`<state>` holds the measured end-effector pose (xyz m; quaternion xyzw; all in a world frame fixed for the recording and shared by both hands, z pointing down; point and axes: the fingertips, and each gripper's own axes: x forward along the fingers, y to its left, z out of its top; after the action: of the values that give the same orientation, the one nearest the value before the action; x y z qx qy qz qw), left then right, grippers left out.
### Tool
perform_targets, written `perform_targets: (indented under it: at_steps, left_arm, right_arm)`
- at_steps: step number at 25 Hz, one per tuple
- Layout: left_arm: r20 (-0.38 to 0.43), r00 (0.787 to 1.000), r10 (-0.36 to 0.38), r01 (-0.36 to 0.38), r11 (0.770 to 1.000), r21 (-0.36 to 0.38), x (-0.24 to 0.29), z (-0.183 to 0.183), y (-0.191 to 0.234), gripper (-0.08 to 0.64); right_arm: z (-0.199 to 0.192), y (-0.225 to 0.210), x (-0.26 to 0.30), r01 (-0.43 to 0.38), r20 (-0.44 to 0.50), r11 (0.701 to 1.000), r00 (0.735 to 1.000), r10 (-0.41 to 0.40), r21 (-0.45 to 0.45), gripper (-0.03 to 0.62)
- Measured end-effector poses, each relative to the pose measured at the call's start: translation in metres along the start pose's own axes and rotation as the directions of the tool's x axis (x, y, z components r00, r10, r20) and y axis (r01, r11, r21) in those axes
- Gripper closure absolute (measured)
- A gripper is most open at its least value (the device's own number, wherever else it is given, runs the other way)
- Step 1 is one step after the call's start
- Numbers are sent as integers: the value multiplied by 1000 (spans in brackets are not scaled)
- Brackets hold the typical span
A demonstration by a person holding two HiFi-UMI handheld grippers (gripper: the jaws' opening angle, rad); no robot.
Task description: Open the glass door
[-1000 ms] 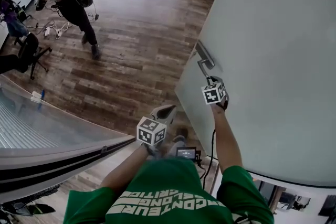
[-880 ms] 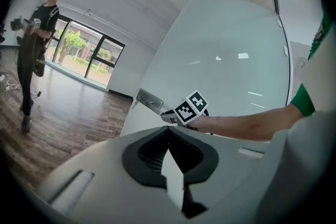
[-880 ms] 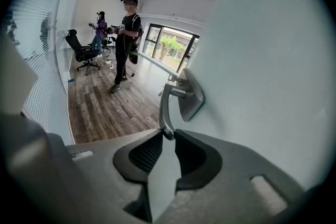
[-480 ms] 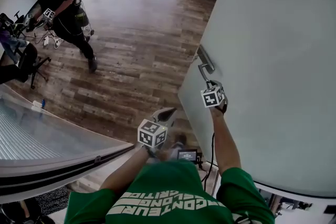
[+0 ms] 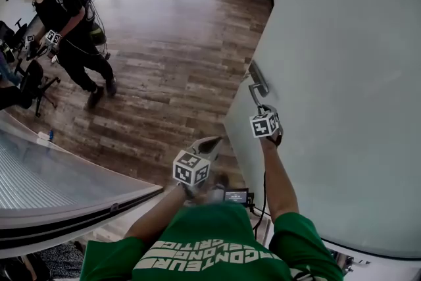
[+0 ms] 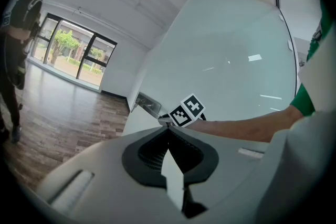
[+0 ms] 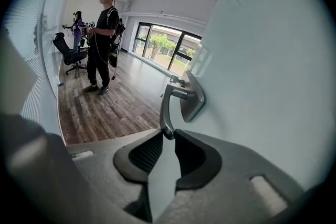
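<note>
3 views logged, 1 task: open the glass door

Item 1, head view. Glass door (image 5: pixel 342 69), frosted, fills the right side and stands swung in over the wood floor (image 5: pixel 171 62). Its door handle (image 5: pixel 258 83), a metal lever on a plate, sits near the door's edge. My right gripper (image 5: pixel 262 106) meets the lever's lower end. My left gripper (image 5: pixel 212 141) hangs apart from the door, at waist level. 1 person in black (image 5: pixel 66 29) stands well clear at far left.

Item 2, left gripper view. Left gripper (image 6: pixel 169 127): jaws pressed together, nothing between them. Beyond it I see the door handle (image 6: pixel 148 106) and the right gripper's marker cube (image 6: pixel 187 110).

Item 3, right gripper view. Right gripper (image 7: pixel 168 134): jaws clamped on the tip of the door handle (image 7: pixel 167 105), which curves up to its plate (image 7: pixel 193 97).

Handling note, my judgement: the grip sits at the very tip, so it could slip off. I would keep the clamp firm, follow the door's arc rather than pull straight, move slowly, and keep the left gripper clear of the door edge.

Writing: marker cubes carry black-and-white square patterns only, no letters. The green shirt (image 5: pixel 210 253) bears pale print that shows upside down, and I cannot read it reliably. No brand visible on the handle
</note>
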<state>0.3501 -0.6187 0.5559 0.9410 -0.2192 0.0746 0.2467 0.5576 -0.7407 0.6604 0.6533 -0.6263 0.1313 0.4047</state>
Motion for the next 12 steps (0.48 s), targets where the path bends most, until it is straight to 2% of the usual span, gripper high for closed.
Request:
perform_targets:
  at_steps: [7,12]
  left_arm:
    - [-8,1000,-2,2,1000,7,20,8,-5,543]
    - [6,1000,-21,21,1000,12,1,1,-2,543]
  right_arm:
    - [-5,-27,6,36,-14,999,999,-35,16,532]
    - [-10,-20,-4,76,-16,997,997,-76,26,532]
